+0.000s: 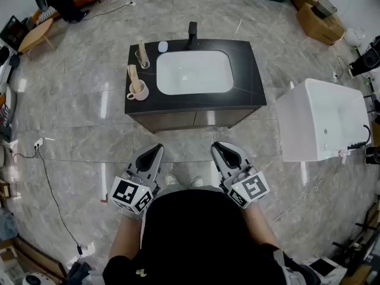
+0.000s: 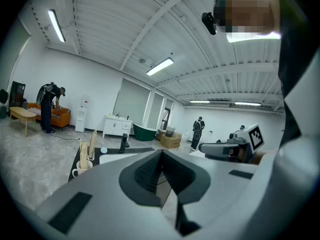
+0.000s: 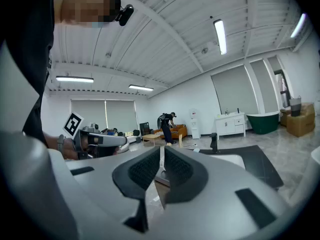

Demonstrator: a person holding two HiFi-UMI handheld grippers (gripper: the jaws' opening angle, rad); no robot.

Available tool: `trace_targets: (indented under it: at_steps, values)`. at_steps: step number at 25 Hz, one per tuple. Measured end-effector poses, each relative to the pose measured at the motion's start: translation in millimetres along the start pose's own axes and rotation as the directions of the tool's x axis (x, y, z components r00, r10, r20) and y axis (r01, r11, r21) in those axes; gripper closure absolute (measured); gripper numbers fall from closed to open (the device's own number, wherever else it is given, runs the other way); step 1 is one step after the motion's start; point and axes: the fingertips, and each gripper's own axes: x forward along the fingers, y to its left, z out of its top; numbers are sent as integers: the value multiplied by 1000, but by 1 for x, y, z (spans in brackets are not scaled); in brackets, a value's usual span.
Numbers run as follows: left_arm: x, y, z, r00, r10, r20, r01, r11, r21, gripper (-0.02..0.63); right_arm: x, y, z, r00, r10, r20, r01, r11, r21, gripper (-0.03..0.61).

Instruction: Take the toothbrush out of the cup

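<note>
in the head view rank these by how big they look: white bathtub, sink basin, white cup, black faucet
1. white bathtub
2. sink basin
3. white cup and black faucet: both small and look about alike, so not ranked

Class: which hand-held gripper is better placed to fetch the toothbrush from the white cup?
Probably left. The white cup, toothbrush standing in it, sits at the counter's left end, ahead of the left hand-held gripper; the right hand-held gripper is further off.
</note>
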Motion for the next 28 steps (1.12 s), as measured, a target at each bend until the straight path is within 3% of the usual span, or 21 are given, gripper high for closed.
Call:
trace_targets:
  at_steps: [10, 19, 28]
  values:
    - [-27, 37, 0, 999, 23, 23, -21, 998, -57, 591, 35, 29, -1, 1000, 21, -21, -21, 1000, -2, 532]
    - [-41, 77, -10, 1000, -26, 4, 26, 996, -87, 591, 73, 50, -8, 999, 3, -34, -2, 1000, 23, 532]
    - [-27, 108, -19, 999, -27, -34, 24, 995, -93, 591, 108, 36, -20, 998, -8, -58, 11, 998, 59, 532]
